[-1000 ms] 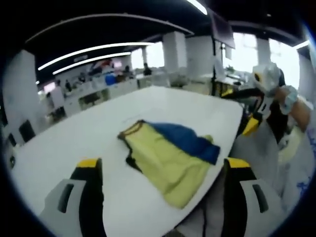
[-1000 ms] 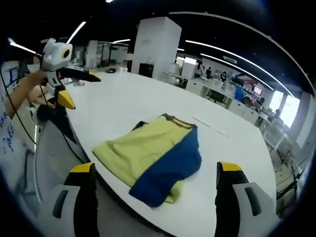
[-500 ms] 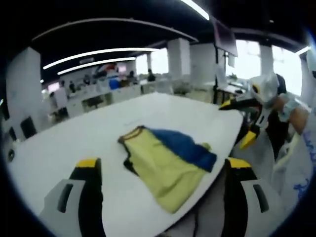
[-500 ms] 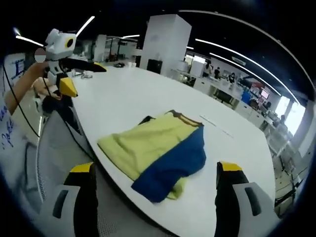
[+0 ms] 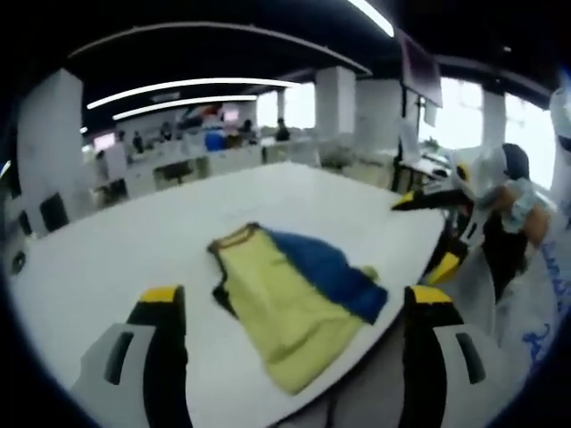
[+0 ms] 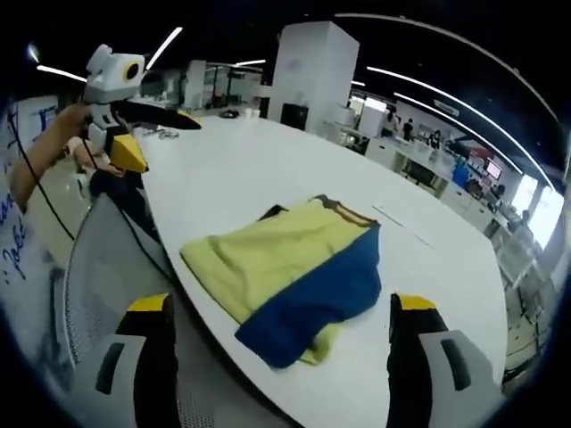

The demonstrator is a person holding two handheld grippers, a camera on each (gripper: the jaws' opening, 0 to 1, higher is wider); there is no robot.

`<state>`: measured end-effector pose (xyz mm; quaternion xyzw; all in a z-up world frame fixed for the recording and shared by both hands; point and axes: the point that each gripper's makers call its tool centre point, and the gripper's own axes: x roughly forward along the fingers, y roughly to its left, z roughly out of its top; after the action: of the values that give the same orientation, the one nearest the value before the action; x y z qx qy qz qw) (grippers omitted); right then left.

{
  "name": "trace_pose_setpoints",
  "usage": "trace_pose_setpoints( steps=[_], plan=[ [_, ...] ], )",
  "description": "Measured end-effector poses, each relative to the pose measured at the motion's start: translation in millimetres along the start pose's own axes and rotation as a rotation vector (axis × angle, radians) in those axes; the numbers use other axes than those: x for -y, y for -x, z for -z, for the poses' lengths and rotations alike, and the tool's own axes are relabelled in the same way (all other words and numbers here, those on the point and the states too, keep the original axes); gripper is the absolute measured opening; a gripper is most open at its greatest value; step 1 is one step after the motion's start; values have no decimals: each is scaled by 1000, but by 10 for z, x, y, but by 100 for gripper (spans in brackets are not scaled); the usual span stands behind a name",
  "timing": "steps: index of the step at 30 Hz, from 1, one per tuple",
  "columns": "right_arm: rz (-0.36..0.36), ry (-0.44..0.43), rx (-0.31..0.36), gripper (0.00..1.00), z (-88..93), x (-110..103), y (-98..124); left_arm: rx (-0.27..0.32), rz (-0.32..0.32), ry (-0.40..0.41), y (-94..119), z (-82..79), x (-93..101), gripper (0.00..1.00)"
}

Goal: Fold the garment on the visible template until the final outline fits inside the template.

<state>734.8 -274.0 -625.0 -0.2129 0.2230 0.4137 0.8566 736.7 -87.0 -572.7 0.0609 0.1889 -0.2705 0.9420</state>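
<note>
1. The left gripper [image 5: 290, 308] is hanging with jaws apart, empty, short of the yellow-and-blue garment [image 5: 294, 299] lying loosely folded near the white table [image 5: 116, 250] edge.
2. The right gripper [image 6: 278, 312] is likewise gaping; I'd grip both near corners evenly.
3. The right gripper view is showing a faint line [image 6: 403, 226] beyond the garment, possibly the template.

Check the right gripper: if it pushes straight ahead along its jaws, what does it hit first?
Probably the garment: it lies on the white table straight ahead of the open right gripper, blue panel nearest. The table's near edge sits just below that line, so depth is uncertain.
</note>
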Motion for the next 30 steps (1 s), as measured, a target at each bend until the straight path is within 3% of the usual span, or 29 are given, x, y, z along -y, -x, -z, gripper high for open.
trace_pose_setpoints(
  steps=[5, 12, 16, 18, 23, 26, 30],
  plan=[
    [9, 31, 24, 99, 6, 114, -13, -2, -1, -49, -75, -85, 111, 99],
    [-49, 52, 50, 92, -21, 134, -22, 38, -84, -21, -60, -158, 57, 99],
    [-75, 55, 65, 82, -22, 158, -47, 30, -100, -31, -46, -113, 92, 96],
    [-95, 39, 62, 80, 11, 140, -78, 39, -140, -50, -10, -116, 67, 95],
    [-155, 49, 23, 78, 132, -3, -148, 23, -149, -36, 24, -67, 93, 94],
    [-187, 61, 0, 69, 170, -68, -182, 7, -157, -41, 31, -42, 85, 90],
    [-252, 66, 24, 61, 129, -193, -212, 26, -166, -35, 49, -52, 58, 92]
  ],
)
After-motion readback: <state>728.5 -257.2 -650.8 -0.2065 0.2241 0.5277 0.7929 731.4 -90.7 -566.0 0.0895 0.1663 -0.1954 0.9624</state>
